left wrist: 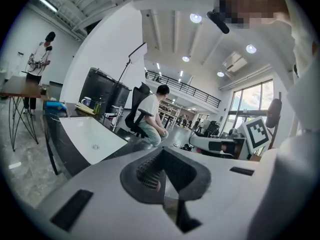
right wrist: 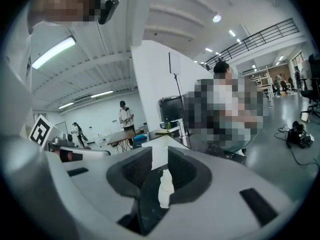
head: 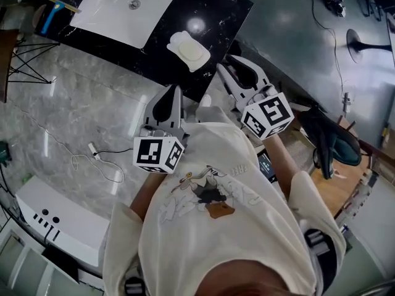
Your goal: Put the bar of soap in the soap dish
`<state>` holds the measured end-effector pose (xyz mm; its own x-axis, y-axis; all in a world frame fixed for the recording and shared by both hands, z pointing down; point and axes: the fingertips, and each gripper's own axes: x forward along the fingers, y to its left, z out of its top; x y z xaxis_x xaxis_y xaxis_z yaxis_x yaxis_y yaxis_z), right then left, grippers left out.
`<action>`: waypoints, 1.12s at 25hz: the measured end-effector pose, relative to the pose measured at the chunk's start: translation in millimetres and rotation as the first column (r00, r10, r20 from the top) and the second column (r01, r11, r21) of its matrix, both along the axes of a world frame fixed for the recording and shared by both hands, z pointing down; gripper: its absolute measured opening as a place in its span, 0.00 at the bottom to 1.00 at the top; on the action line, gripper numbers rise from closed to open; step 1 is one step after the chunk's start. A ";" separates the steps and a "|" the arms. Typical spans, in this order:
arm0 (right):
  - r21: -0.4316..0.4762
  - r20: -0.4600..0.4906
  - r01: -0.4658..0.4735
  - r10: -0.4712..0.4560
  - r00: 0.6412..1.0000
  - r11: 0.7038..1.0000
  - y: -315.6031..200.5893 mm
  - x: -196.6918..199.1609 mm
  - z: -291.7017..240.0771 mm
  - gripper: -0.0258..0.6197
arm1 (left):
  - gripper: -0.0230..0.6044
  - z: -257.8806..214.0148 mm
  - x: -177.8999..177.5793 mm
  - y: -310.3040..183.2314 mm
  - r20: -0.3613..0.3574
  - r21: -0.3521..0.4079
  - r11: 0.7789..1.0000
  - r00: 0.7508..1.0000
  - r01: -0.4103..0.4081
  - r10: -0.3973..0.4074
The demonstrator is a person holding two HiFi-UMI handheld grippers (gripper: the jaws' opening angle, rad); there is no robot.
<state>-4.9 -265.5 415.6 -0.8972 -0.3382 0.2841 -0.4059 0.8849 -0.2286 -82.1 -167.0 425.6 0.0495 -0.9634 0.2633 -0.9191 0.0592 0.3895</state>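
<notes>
The bar of soap (head: pixel 194 55), a pale cream oblong with rounded corners, lay in the white soap dish (head: pixel 177 41) near the front edge of the black marble table (head: pixel 225 5), beside the white sink (head: pixel 111 11). The right gripper (head: pixel 228 63) hung just short of the dish, its fingers (right wrist: pixel 129 173) partly apart and gripping nothing. The left gripper (head: pixel 174 89) was off the table's edge, its fingers (left wrist: pixel 145 176) closed together and empty.

Counter: a black marbled counter (head: pixel 222 11) is stretching out ahead of the left gripper (head: pixel 174 90) and the right gripper (head: pixel 233 64).
Dish: a white soap dish (head: pixel 189 50) is sitting just beyond the right gripper's tips.
Sink: a white basin (head: pixel 123 8) is sitting farther ahead of the left gripper.
</notes>
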 end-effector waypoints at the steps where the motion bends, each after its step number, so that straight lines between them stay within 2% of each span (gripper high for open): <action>1: 0.003 0.018 -0.022 0.022 1.000 1.000 4.2 4.2 -5.6 0.18 | 0.04 -4.0 1.9 -0.9 -0.003 0.006 1.000 1.000 -0.008 0.008; 3: 0.016 0.043 -0.072 0.071 0.997 0.997 11.2 11.4 -13.9 0.09 | 0.05 -14.6 4.8 -3.2 0.001 0.025 0.999 1.000 -0.024 0.024; 5: 0.038 0.054 -0.120 0.118 0.992 0.992 17.1 16.4 -19.2 0.05 | 0.04 -25.9 6.3 -6.0 0.021 0.046 0.998 0.999 -0.042 0.041; 10: 0.069 0.059 -0.235 0.231 0.971 0.970 27.2 24.9 -26.9 0.05 | 0.04 -36.2 5.9 -10.3 0.047 0.066 0.995 0.997 -0.069 0.066; 19: 0.036 0.071 -0.242 0.239 0.968 0.970 33.1 21.0 -27.4 0.05 | 0.04 -35.6 2.9 -9.7 0.048 0.059 0.994 0.995 -0.092 0.089; 28: 0.030 0.005 -0.213 0.213 0.977 0.977 36.3 10.4 -5.3 0.05 | 0.05 -32.2 -4.6 1.4 0.037 0.054 0.996 0.997 -0.066 0.064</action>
<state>5.6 -229.2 410.3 -0.8039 -0.5303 0.2692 -0.5857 0.7845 -0.2036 -86.7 -165.7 393.4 0.1036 -0.9717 0.2124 -0.9337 -0.0215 0.3574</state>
